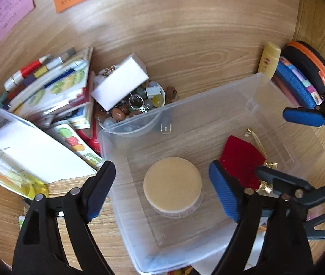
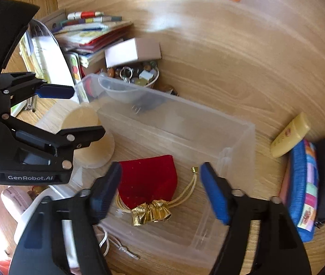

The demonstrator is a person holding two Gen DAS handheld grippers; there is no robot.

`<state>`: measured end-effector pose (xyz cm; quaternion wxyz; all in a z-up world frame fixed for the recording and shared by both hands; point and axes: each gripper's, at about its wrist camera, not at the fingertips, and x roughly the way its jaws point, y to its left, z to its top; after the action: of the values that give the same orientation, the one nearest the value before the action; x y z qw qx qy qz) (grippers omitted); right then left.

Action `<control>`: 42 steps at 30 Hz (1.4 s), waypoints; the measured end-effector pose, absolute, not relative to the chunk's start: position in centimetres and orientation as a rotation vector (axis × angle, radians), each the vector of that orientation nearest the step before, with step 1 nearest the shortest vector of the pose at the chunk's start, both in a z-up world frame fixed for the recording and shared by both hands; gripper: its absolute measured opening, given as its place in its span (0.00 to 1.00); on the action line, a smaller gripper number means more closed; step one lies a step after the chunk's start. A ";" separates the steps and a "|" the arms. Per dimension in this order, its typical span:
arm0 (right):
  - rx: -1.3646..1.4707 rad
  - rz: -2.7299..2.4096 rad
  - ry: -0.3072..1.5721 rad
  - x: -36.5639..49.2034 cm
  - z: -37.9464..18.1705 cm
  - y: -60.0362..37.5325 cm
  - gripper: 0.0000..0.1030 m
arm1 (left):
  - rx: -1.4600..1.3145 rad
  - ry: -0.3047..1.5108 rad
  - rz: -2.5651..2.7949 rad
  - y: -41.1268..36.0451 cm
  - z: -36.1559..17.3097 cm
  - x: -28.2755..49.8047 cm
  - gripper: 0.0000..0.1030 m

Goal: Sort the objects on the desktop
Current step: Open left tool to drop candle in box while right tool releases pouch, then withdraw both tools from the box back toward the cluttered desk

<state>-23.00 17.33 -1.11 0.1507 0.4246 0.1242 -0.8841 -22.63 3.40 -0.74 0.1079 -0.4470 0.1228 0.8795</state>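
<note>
Hovering with both tongs spread and empty: your left tongs (image 1: 160, 190) over the cork-lidded jar (image 1: 172, 184), right tongs (image 2: 160, 192) over the red velvet pouch (image 2: 148, 180), both inside the clear bin (image 1: 252, 84). Watch you don't snag its cord or clip the wall.

Black hand-held gripper (image 1: 162, 188), blue ribbed pads (image 1: 223, 192), silver pins, "GenRobot.AI" marking.
</note>
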 end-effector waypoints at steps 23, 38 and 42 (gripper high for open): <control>0.963 -2.685 0.440 -13.9 5.7 18.1 0.89 | -1.014 0.355 2.762 1.7 4.7 -13.0 0.92; 0.892 -2.701 0.428 -6.8 5.0 18.1 0.92 | -0.919 0.211 2.837 -2.2 4.7 -6.7 0.97; 0.883 -2.668 0.314 -4.9 4.7 18.4 0.92 | -0.934 0.197 2.842 -2.5 3.4 -5.3 0.97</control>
<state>-4.93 18.39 4.71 0.1564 0.3083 0.1099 -0.9319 -5.33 -2.52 3.40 0.0718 -0.3108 0.0654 0.9455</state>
